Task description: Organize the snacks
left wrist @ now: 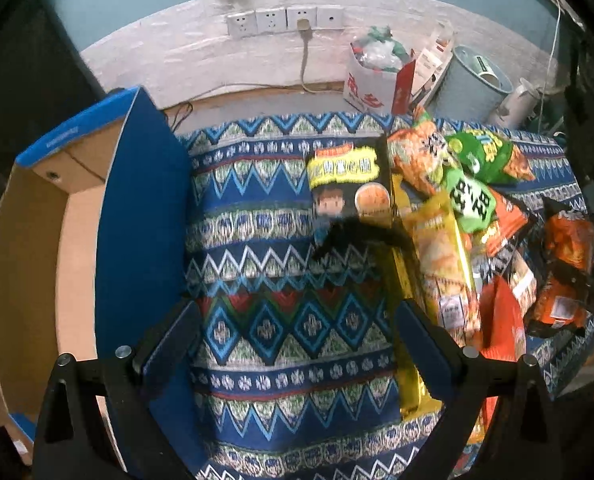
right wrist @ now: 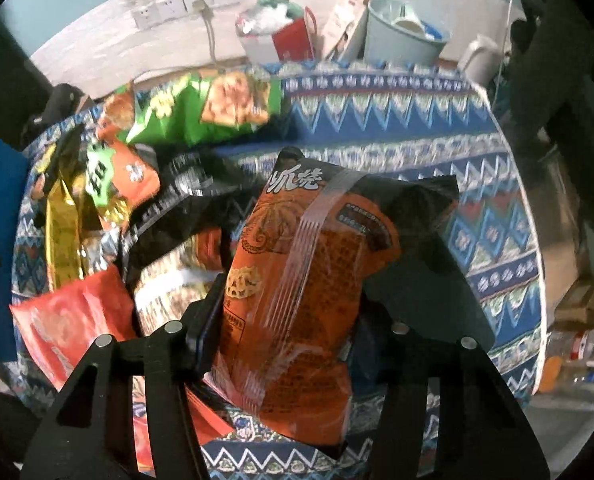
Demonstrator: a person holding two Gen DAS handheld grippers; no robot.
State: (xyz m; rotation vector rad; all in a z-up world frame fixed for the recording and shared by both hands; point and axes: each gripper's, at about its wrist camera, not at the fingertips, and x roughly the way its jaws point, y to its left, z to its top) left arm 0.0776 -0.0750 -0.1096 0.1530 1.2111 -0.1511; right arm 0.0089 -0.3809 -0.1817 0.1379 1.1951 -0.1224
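Snacks mostly remain piled centre-right on the desk [left wrist: 257,240]; right gripper [right wrist: 293,320] fingers clamp an orange-black crinkly packet [right wrist: 309,280], left gripper [left wrist: 297,340] gapes empty, blue-edged cardboard box [left wrist: 77,240] seemingly unfilled.

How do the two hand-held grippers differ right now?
The left hand-held gripper is open and empty above the patterned cloth; the right hand-held gripper is shut on an orange snack bag. The left sits beside the blue cardboard box, the right by the snack pile.
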